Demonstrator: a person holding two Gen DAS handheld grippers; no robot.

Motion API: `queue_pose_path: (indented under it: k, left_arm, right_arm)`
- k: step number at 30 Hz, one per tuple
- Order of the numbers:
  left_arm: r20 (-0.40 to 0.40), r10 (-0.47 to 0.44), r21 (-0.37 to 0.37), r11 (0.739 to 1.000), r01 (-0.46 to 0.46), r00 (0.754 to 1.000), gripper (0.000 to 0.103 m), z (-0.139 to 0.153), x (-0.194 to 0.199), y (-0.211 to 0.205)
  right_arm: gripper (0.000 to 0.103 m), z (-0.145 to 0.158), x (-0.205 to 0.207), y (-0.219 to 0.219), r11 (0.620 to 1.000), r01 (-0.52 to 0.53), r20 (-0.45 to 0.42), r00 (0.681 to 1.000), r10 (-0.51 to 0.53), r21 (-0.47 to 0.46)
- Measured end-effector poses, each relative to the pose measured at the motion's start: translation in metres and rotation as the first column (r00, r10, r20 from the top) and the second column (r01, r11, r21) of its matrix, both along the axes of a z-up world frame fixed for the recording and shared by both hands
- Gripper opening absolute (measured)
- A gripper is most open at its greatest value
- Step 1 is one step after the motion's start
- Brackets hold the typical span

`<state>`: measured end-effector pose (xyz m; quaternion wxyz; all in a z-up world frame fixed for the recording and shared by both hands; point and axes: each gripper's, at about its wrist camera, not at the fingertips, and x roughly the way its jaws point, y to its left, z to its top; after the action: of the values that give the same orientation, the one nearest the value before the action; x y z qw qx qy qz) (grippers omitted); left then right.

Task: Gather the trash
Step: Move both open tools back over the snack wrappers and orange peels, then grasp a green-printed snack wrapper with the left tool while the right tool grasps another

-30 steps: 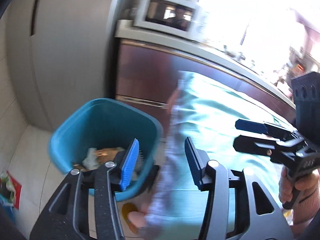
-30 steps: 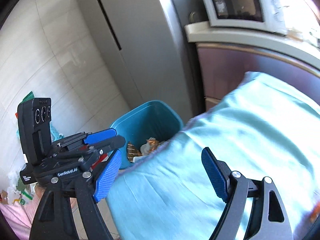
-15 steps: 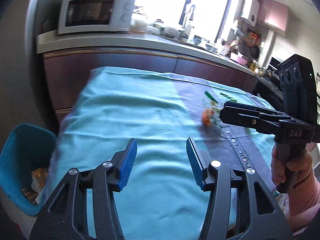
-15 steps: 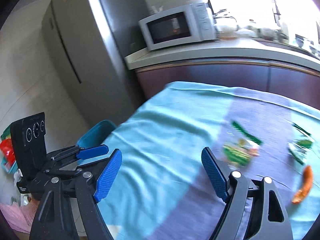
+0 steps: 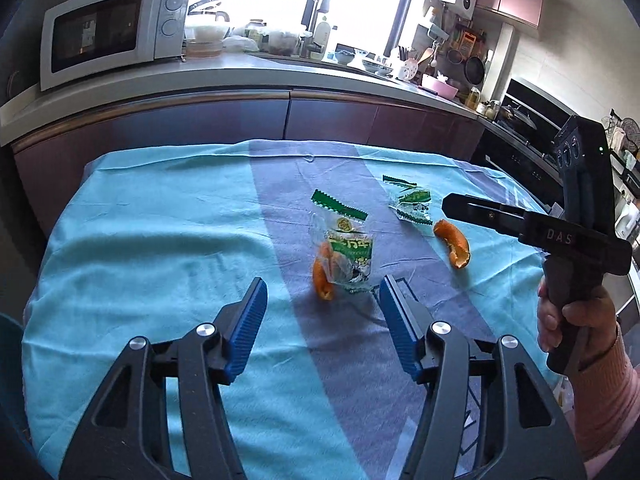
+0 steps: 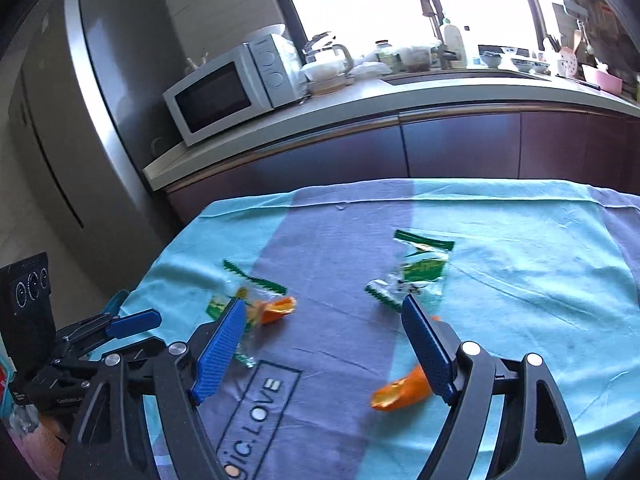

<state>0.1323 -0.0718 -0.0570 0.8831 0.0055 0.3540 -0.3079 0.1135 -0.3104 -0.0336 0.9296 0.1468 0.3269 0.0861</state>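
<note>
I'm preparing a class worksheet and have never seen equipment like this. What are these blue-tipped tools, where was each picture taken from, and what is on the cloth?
No robot here: a person holds a hand tool with a two-finger claw in each hand. Each picture comes from a camera on one tool, looking along its fingers. The left claw and the right claw are both open and hold nothing. On the blue cloth lie a larger wrapper partly covering an orange peel, a smaller wrapper and a second peel. Behind, a microwave stands on the kitchen counter.

The right tool (image 6: 322,322) hangs open above an orange peel (image 6: 401,393) and torn wrapper (image 6: 420,270).
</note>
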Motion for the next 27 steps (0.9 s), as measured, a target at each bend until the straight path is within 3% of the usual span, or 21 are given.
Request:
queue_pose_path:
  k: [12, 19, 21, 27]
  left_arm:
    - [-0.056, -0.012, 0.034, 0.999, 0.014, 0.998, 0.052, -0.009, 0.038, -0.032]
    - [-0.082, -0.043, 0.024, 0.999, 0.045, 0.996, 0.029, -0.011, 0.044, -0.042]
    - [-0.077, -0.046, 0.022, 0.999, 0.048, 0.996, 0.024, -0.01, 0.042, -0.043]
    - [-0.07, -0.058, 0.009, 0.998, 0.059, 0.996, 0.01, -0.007, 0.034, -0.043]
  right_arm:
    - [0.062, -0.032, 0.042, -0.041, 0.996, 0.08, -0.109, 0.991, -0.076, 0.028]
    - [0.039, -0.037, 0.051, -0.038, 0.997, 0.073, -0.138, 0.988, -0.067, 0.034]
    - [0.026, -0.038, 0.051, -0.038, 0.997, 0.069, -0.142, 0.988, -0.063, 0.039]
    - [0.018, -0.035, 0.048, -0.036, 0.997, 0.064, -0.125, 0.99, -0.06, 0.031]
